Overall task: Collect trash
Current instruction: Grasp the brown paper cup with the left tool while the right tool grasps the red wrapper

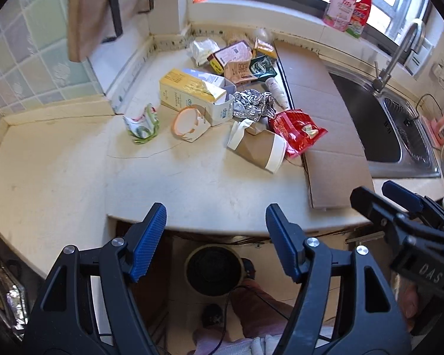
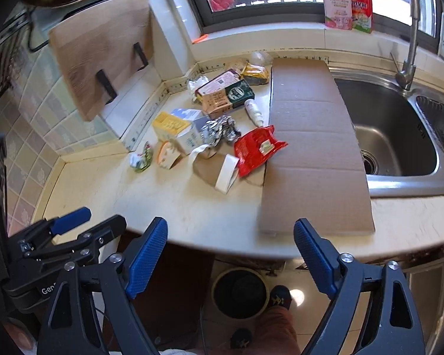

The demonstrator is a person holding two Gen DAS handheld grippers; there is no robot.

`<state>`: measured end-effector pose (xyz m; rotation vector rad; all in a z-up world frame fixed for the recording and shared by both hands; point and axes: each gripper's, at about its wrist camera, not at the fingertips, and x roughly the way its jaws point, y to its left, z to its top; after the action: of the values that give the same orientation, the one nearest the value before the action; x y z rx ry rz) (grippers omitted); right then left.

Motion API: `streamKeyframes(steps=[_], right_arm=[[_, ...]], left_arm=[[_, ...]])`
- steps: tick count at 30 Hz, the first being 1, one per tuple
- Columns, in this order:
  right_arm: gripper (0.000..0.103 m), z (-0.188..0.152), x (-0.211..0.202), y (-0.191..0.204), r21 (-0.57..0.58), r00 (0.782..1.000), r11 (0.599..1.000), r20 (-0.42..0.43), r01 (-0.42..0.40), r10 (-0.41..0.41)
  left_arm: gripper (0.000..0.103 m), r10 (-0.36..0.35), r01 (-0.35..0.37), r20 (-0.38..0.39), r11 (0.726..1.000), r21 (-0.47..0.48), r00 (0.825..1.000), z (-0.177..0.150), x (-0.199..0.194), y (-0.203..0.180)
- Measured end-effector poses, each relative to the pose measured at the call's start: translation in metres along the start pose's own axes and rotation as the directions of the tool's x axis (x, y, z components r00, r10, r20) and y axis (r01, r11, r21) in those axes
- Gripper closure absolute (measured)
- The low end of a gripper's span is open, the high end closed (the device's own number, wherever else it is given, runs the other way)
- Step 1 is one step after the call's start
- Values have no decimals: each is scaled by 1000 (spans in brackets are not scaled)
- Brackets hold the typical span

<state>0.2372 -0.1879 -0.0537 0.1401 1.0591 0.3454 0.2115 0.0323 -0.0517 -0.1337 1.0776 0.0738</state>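
Left gripper (image 1: 216, 222): held wide open and empty, seen at the bottom of its own view, hanging just off the bench's front edge.
Right gripper (image 2: 231, 236): likewise spread wide with nothing between its jaws, at the bottom of its view, off the same edge.
Bin (image 2: 241, 293): a round dark-lined bin is seen on the floor below the bench, at the bottom centre of both views.
Bench (image 1: 192, 189): a bare strip is left between the grippers and the trash.
Trash: gathered mid-frame; nearest are a squashed paper cup (image 1: 260, 148) and a red snack bag (image 1: 296, 130), the bag partly resting on a cardboard sheet (image 2: 310, 136). Crumpled foil (image 1: 251, 103), a yellow carton (image 1: 189, 88) and a green-white wrapper (image 1: 142, 124) lie behind and to the left.
Risk, judged: the pieces overlap, so one grab may drag a neighbour off the bench.
Risk, judged: the light foil and bag may slip from the pads and miss the bin.
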Motion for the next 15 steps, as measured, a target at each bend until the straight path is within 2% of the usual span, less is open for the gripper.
streamKeyframes(steps=[8,15], right_arm=[[24,72,76,-58,-23,997,1000,-78,14,-16],[31,109,126,-70,-85,994,996,-109,2,-11]], left_arm=[[36,-99,79,-112,982,-173,989,44,87,1],[37,-136,89,-150,954,-287,979,59,131,0]])
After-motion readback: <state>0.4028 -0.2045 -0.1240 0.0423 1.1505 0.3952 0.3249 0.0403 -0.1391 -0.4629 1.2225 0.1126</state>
